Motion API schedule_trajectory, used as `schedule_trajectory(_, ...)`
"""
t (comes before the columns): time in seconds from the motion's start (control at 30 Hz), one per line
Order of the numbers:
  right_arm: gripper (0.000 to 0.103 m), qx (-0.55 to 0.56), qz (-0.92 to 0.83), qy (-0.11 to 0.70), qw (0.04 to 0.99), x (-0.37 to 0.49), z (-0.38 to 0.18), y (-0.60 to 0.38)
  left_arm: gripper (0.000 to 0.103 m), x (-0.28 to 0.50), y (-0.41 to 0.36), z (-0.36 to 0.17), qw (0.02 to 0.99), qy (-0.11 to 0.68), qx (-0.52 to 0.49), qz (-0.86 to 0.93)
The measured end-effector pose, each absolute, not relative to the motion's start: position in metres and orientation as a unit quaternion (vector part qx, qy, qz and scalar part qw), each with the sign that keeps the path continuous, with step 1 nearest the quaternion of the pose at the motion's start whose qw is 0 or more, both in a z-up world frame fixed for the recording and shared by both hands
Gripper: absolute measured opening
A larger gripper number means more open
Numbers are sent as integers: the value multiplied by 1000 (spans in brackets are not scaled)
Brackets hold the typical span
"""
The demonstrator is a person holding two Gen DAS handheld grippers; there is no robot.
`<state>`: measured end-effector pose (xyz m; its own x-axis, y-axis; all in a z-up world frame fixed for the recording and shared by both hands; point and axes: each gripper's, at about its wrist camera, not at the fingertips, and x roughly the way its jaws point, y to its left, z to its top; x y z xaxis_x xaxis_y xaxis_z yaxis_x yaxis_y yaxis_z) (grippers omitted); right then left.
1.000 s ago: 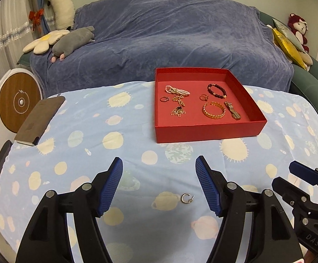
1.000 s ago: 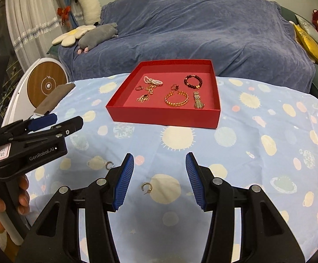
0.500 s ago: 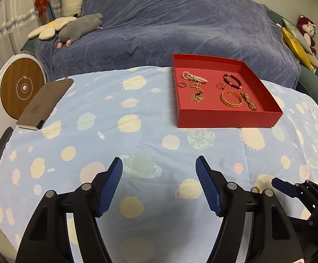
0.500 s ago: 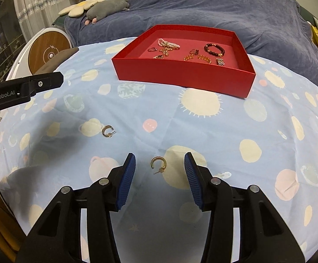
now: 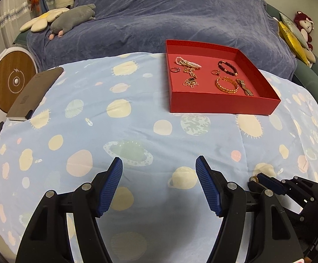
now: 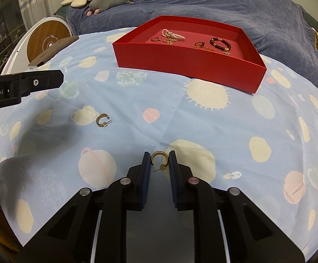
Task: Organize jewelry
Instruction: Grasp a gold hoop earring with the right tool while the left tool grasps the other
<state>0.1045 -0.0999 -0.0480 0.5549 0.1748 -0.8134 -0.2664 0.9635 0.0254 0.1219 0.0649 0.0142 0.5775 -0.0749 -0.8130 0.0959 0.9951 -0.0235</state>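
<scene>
A red tray [image 5: 222, 105] [image 6: 187, 63] on the blue spotted cloth holds bracelets, rings and chains. My right gripper [image 6: 159, 161] has its jaws closed onto a gold hoop earring [image 6: 159, 157] lying on the cloth; it also shows in the left wrist view [image 5: 255, 180], with the earring [image 5: 253, 178] at its tips. A second gold hoop earring [image 6: 101, 120] lies on the cloth to the left. My left gripper [image 5: 159, 173] is open and empty, low over the cloth; its side shows in the right wrist view [image 6: 27, 85].
A dark notebook [image 5: 36, 92] lies at the cloth's left edge beside a round wooden-faced device [image 5: 11, 81]. A sofa under a blue-grey throw [image 5: 159, 19] with plush toys stands behind the table.
My right gripper has lowered and closed its jaws around the near earring. My left gripper has drawn back to the left, away from the second earring.
</scene>
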Motion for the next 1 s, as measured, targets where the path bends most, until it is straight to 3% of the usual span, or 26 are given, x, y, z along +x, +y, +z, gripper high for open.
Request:
schedule_trajectory(0.3, 16, -13, 114, 459, 881, 101, -35, -121, 65, 121, 37, -11, 877, 471, 29, -87)
schedule_trajectory(0.53, 16, -1, 104, 460, 882, 100, -35, -136, 41, 126, 15, -37, 867, 486, 49, -103)
schedule_trajectory(0.77, 16, 10, 97, 458, 884, 102, -32, -147, 27, 125, 6, -39, 875, 468, 70, -107)
schedule_trajectory(0.83, 16, 10, 95, 457, 884, 102, -32, -149, 16, 124, 2, -39, 876, 463, 77, -111)
schedule_trajectory(1.0, 16, 10, 95, 455, 885, 101, -30, -150, 15, 123, -1, -39, 876, 461, 83, -113)
